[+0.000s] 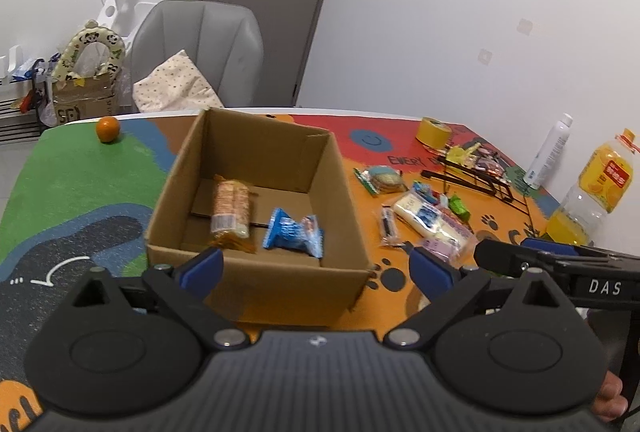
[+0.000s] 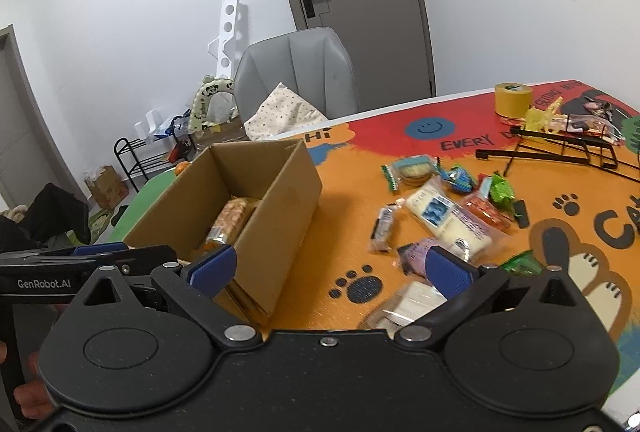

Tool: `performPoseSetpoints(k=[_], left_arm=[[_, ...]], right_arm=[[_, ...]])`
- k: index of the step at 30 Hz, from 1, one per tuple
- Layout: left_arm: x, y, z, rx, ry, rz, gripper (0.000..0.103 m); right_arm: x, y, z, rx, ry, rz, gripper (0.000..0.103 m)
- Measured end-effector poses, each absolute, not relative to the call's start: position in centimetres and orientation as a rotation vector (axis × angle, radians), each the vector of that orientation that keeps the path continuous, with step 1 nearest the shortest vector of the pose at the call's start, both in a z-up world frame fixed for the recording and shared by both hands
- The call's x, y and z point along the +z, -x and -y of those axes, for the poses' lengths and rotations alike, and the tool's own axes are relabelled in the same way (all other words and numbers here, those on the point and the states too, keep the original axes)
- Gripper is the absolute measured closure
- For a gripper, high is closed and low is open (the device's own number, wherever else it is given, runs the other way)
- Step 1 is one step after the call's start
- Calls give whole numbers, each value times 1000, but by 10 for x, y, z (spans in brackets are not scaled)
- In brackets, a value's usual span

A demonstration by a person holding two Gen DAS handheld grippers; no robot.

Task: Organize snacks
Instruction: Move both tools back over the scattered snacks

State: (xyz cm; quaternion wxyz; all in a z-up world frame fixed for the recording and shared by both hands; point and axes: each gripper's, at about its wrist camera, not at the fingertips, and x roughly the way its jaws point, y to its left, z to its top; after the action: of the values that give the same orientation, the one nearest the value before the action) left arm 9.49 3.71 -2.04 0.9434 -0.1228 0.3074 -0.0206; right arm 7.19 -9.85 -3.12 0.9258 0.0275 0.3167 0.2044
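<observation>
An open cardboard box (image 1: 256,168) (image 2: 276,200) stands on the colourful table mat. Inside lie a pack of round crackers (image 1: 230,206) (image 2: 228,220) and a blue snack packet (image 1: 294,232). A pile of loose snacks lies to the right of the box: a large white packet (image 1: 430,220) (image 2: 448,220), a cookie packet (image 1: 382,179) (image 2: 412,168), a small dark-striped bar (image 1: 388,226) (image 2: 383,226), a green candy (image 2: 502,192). My left gripper (image 1: 316,268) is open and empty at the box's near wall. My right gripper (image 2: 332,266) is open and empty, near the snack pile.
An orange (image 1: 108,129) lies on the green far-left part of the mat. A yellow tape roll (image 1: 434,132) (image 2: 513,99), a black wire rack (image 1: 476,176) (image 2: 560,148), a white spray can (image 1: 548,152) and an oil bottle (image 1: 592,188) stand at the right. A grey chair (image 1: 200,48) stands behind the table.
</observation>
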Motion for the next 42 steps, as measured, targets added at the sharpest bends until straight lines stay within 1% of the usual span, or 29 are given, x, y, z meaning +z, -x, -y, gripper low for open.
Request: performPoseSetpoints(k=[8, 13, 26, 34, 42], left_arm=[[-23, -91, -16, -42, 248, -622, 4], [-27, -93, -5, -52, 252, -615, 0], [-29, -111, 32, -90, 233, -624, 0], [-38, -127, 55, -135, 206, -644, 0], [-57, -149, 77, -176, 200, -688, 0]], right_arm=[[-34, -66, 123, 392, -56, -650, 0], [-37, -66, 135, 388, -31, -659, 0], [-37, -76, 172, 342, -34, -662, 0], [-46, -86, 200, 302, -64, -671, 0], [-68, -98, 222, 281, -100, -699, 0]])
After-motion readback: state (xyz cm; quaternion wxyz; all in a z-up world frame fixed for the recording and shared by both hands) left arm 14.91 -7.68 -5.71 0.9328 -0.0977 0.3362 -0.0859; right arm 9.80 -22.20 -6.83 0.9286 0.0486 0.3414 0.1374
